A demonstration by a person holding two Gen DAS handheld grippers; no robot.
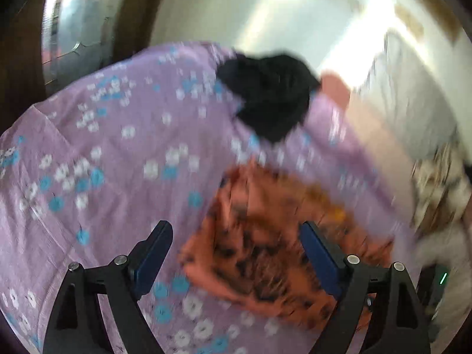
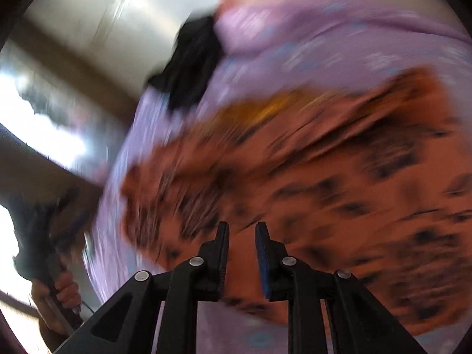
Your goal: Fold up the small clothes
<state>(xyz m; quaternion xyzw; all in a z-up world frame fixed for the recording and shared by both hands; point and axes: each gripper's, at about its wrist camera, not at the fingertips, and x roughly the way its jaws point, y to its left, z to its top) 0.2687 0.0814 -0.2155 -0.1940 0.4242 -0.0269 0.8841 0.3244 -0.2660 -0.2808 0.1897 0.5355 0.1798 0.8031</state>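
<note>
An orange garment with dark spots [image 1: 265, 236] lies crumpled on a lilac floral bedsheet [image 1: 103, 147]. My left gripper [image 1: 236, 230] is open wide just above the garment's near left part, nothing between its fingers. In the right wrist view the same orange garment [image 2: 324, 177] fills the frame, blurred by motion. My right gripper [image 2: 242, 230] hovers close over it with its jaws a narrow gap apart, and no cloth shows between them. A black garment [image 1: 271, 94] lies bunched at the far edge of the bed; it also shows in the right wrist view [image 2: 191, 67].
The lilac sheet [image 2: 324, 38] covers the bed. A white wall and a light floor lie beyond the bed's far edge. A patterned cloth pile [image 1: 442, 183] sits at the right. The person's hand on the left gripper's handle [image 2: 59, 289] shows at the lower left.
</note>
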